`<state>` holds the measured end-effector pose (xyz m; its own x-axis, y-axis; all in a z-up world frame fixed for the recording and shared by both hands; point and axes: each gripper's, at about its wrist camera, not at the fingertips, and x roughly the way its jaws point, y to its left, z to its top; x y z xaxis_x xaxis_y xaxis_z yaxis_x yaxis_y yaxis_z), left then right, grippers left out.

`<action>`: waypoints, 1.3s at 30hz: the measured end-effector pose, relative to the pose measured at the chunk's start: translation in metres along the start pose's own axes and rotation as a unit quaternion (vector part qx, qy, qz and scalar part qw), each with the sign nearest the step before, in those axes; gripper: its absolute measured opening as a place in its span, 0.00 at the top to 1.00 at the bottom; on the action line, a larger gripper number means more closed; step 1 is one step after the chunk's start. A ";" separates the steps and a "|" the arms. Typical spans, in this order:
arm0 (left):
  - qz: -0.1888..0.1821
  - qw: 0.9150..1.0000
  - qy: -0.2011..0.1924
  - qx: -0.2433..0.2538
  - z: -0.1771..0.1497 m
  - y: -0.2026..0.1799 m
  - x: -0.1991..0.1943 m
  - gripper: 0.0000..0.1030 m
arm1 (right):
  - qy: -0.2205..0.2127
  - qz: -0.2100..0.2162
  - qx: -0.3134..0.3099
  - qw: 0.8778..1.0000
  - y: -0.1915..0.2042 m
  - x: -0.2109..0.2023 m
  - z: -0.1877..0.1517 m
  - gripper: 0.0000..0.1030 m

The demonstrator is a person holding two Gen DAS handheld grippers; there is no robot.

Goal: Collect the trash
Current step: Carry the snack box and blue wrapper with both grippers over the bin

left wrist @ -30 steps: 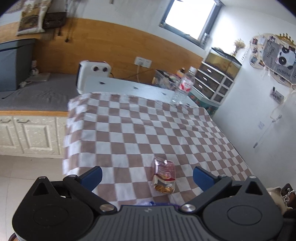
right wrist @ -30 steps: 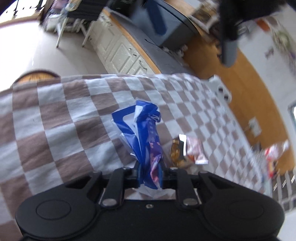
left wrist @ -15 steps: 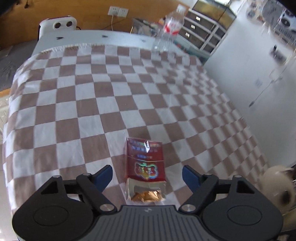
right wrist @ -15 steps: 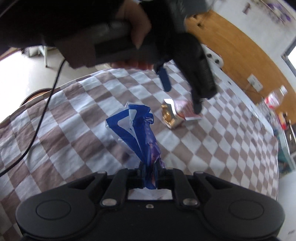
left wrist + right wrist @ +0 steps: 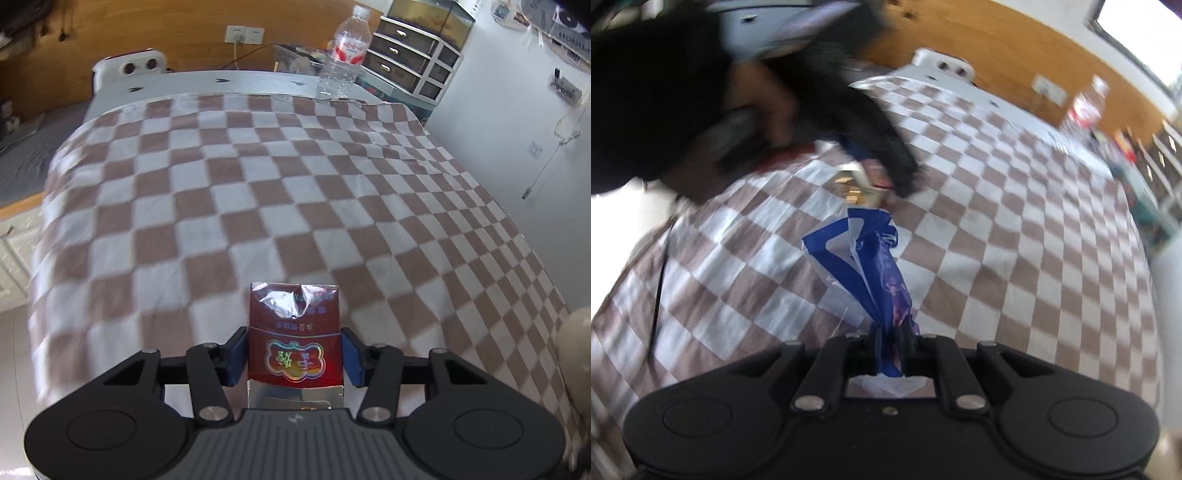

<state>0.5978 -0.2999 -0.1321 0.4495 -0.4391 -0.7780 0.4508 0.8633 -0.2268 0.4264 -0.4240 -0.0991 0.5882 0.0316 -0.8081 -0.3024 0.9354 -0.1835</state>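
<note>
The left gripper [image 5: 294, 354] has its blue pads pressed against both sides of a crumpled dark red cigarette pack [image 5: 294, 339], which lies on the brown-and-white checkered cloth [image 5: 258, 192] directly between them. The right gripper [image 5: 891, 341] is clamped on a twisted blue-and-white plastic bag [image 5: 864, 266] (blurred), rising ahead of its fingers.

Red pack's [image 5: 294, 343] near end hides behind the tool body; the person's hand [image 5: 753, 122] is blurred.
</note>
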 end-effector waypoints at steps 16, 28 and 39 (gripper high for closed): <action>-0.004 0.999 0.006 -0.033 -0.135 -0.020 -0.106 0.49 | 0.085 0.101 0.237 0.962 0.001 -0.029 -0.024 0.86; 0.019 0.996 -0.004 -0.083 -0.166 -0.006 -0.136 0.49 | 0.067 0.058 0.240 0.967 0.017 -0.016 -0.032 0.84; 0.042 0.992 -0.069 -0.092 -0.165 -0.019 -0.201 0.49 | -0.017 0.049 0.247 0.968 0.029 -0.076 -0.023 0.86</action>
<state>0.3714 -0.1874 -0.0684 0.5873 -0.3826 -0.7132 0.2639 0.9236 -0.2781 0.3555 -0.4076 -0.0558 0.6011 0.1325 -0.7881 0.0322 0.9813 0.1895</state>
